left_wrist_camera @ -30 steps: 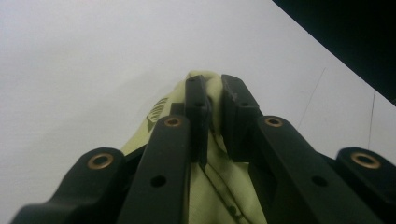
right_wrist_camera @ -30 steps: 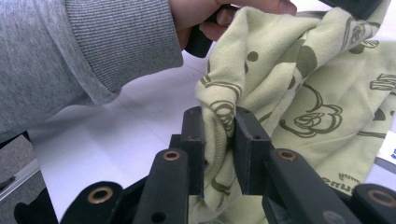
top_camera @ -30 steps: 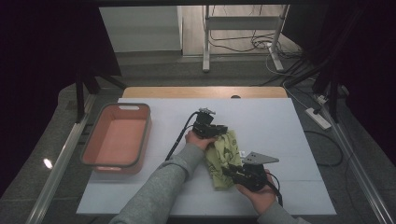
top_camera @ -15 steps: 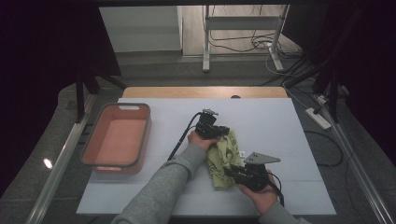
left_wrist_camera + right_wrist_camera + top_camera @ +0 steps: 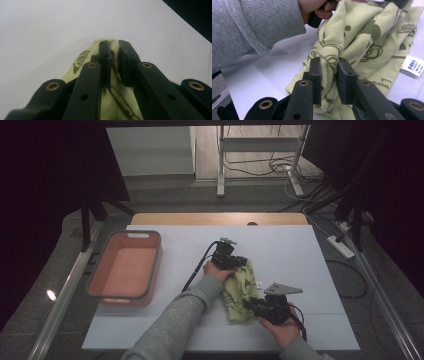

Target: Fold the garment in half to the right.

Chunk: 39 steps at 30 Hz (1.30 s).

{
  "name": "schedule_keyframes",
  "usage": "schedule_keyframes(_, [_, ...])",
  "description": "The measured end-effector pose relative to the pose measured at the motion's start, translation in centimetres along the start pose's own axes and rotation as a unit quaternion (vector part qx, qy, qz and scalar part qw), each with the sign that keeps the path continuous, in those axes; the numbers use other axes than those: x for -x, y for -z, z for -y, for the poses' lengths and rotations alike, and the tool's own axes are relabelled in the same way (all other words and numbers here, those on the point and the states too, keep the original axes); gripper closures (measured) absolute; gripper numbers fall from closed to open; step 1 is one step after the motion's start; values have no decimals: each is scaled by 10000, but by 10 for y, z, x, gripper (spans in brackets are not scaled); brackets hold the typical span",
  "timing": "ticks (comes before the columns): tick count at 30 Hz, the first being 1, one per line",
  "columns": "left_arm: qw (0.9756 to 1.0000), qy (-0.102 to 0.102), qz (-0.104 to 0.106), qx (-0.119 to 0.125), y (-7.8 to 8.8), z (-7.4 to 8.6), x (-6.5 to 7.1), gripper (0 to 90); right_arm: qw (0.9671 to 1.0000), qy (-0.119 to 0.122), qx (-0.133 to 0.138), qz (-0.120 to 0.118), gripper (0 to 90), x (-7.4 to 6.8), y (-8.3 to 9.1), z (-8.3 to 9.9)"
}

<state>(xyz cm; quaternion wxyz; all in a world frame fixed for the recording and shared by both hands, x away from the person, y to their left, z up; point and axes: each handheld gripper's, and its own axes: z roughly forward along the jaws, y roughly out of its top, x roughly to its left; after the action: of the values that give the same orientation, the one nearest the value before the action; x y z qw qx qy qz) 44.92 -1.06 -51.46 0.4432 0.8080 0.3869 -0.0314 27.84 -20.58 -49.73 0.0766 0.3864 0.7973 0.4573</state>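
Observation:
A pale green printed cloth (image 5: 240,287) lies bunched on the white table (image 5: 300,250), between my two grippers. At its far end my left gripper (image 5: 239,262) is shut on a fold of the cloth (image 5: 113,82); the black jaws pinch the fabric tight (image 5: 114,53). The near end of the cloth (image 5: 362,37) is bunched between the pads of my right gripper (image 5: 329,75), which is shut on it (image 5: 252,304). A white label (image 5: 415,65) hangs off the cloth's edge. The left hand's grey sleeve (image 5: 262,25) crosses close in front of the right gripper.
An orange-pink tub (image 5: 127,267) stands at the left of the table. Cables trail from both grippers. A metal stand (image 5: 260,155) and floor cables lie beyond the far edge. Bare white table stretches to the right and far side of the cloth.
The left gripper has drifted slightly right and nearer with the cloth's far end, bunching it a little more. The right gripper has stayed put.

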Motion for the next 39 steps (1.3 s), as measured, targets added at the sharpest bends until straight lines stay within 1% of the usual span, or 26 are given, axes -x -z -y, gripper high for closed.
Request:
schedule_keyframes(15, [10000, -11, 24, 30, 5, -1, -1, 784, 10000, -70, -7, -22, 763, 2, 1, 1])
schedule_keyframes(18, [10000, -23, 17, 82, 8, -2, -1, 766, 10000, -93, -7, -27, 758, 3, 2, 2])
schedule_keyframes(21, [9998, -47, -5, 184, 14, -2, -1, 739, 9999, -145, 7, 2, 743, 4, 3, 3])
schedule_keyframes(24, [9996, -62, 27, 256, 20, -3, -2, 698, 9998, -212, 9, 24, 729, 7, 4, 4])
schedule_keyframes(28, [9989, -46, 46, 454, 30, -4, -2, 662, 9997, -248, 1, 89, 696, 9, 6, 5])
schedule_keyframes(31, [9986, -24, 33, 529, 37, -3, -3, 635, 9996, -251, 15, 130, 649, 10, 8, 6])
schedule_keyframes(35, [9984, -1, 27, 558, 43, 0, -8, 611, 9995, -211, 60, 217, 572, 10, 12, 5])
schedule_keyframes(38, [9987, 8, 48, 510, 46, 2, -11, 606, 9994, -169, 135, 261, 511, 11, 15, 3])
schedule_keyframes(39, [9987, 16, 56, 513, 46, 3, -12, 602, 9993, -165, 173, 273, 504, 11, 16, 1])
